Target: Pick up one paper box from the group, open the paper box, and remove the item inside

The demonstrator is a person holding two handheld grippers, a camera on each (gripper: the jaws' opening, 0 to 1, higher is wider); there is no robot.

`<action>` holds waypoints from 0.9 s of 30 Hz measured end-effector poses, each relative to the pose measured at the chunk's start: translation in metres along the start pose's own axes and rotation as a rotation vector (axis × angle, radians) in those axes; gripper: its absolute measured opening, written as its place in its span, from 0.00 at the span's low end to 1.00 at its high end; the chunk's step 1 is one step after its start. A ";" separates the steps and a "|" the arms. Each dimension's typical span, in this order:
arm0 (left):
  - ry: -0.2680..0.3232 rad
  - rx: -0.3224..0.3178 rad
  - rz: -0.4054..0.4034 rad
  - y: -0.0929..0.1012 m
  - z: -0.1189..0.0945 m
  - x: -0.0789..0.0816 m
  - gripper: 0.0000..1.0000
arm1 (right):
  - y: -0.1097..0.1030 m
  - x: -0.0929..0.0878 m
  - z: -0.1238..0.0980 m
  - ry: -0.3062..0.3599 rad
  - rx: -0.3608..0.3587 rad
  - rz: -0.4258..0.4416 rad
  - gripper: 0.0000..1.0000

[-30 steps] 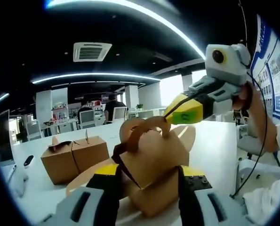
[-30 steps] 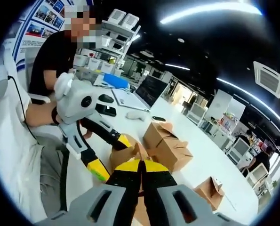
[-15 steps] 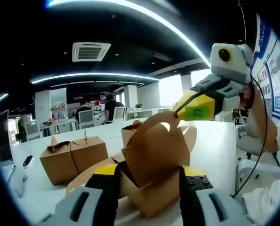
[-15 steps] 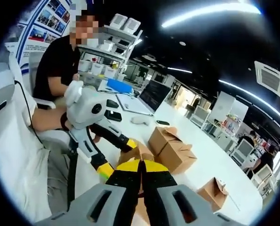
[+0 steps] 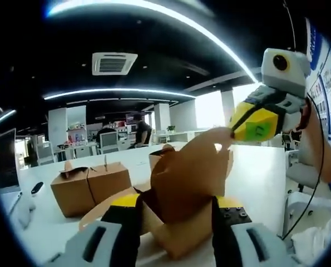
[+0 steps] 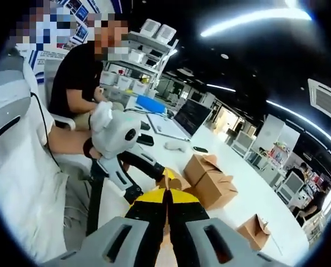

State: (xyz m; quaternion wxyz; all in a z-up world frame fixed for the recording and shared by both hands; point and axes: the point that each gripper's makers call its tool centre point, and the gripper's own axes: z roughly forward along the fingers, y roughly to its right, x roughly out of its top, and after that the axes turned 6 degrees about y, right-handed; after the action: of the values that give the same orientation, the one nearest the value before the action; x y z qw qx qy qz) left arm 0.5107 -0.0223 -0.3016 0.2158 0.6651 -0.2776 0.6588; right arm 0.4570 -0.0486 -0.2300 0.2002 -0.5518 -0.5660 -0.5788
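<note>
Brown paper box (image 5: 179,208) sits clamped between my left gripper (image 5: 173,222) jaws, near; my right gripper (image 5: 232,132) pinches its top flap (image 5: 210,150), closed tight. Pulling harder could tear the flap or drag the box loose.

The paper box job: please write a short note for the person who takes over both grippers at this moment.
Left gripper: shut on the paper box, held at its body above the white table.
Right gripper: shut on the top flap of that box, which stands lifted up.
Other boxes: a pair stands side by side on the table beyond, and one more sits apart.
Done: one box picked from the group, top partly opened.
Left: finish opening the flaps, then take out the item inside. The item cannot be seen yet.
</note>
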 end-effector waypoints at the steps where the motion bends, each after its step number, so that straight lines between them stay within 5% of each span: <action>1: 0.005 0.007 0.004 0.000 0.000 0.000 0.51 | -0.003 0.000 -0.001 0.001 0.007 0.001 0.03; 11: 0.013 0.016 0.129 0.006 0.000 -0.003 0.53 | -0.025 -0.007 -0.008 -0.004 0.044 0.005 0.03; 17: 0.009 0.011 0.139 0.007 0.000 -0.004 0.53 | -0.039 -0.013 -0.011 -0.006 0.066 0.008 0.03; 27: -0.020 -0.069 0.224 0.016 -0.001 -0.009 0.64 | -0.057 -0.025 -0.010 -0.028 0.104 0.015 0.03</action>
State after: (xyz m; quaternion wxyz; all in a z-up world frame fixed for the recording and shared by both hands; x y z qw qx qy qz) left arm 0.4997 -0.0322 -0.3122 0.1607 0.6286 -0.3748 0.6622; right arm 0.4119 -0.0510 -0.2737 0.2251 -0.5531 -0.5937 -0.5393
